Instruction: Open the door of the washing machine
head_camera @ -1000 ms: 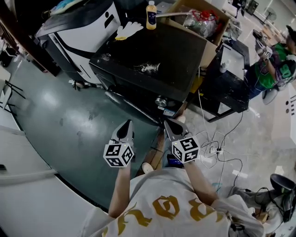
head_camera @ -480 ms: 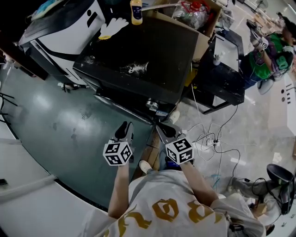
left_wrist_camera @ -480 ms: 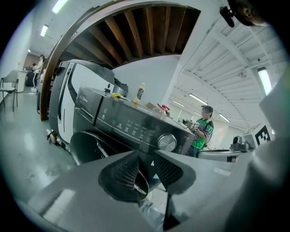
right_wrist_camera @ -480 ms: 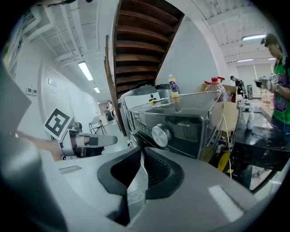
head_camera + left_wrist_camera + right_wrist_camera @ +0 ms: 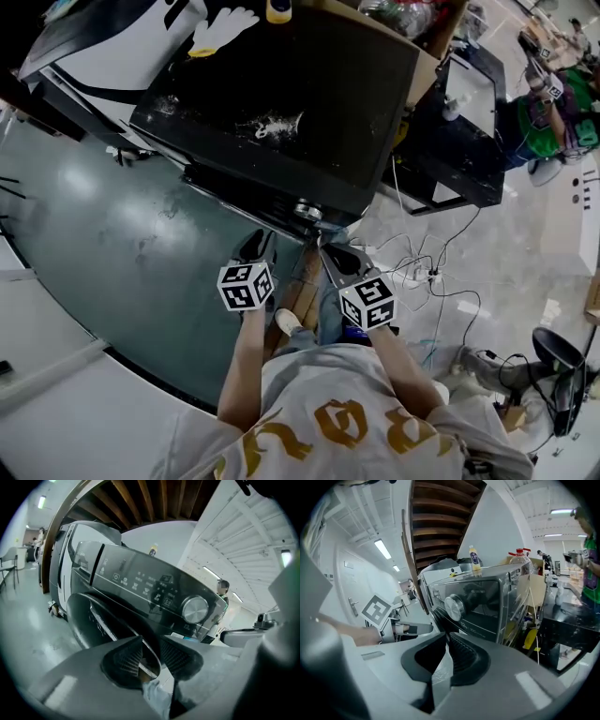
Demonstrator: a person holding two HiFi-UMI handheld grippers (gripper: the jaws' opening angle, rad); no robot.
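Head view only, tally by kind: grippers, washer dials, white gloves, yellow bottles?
Grippers: 2, left gripper and right gripper
Dial: 1
Glove: 1
Bottle: 1
Total: 5
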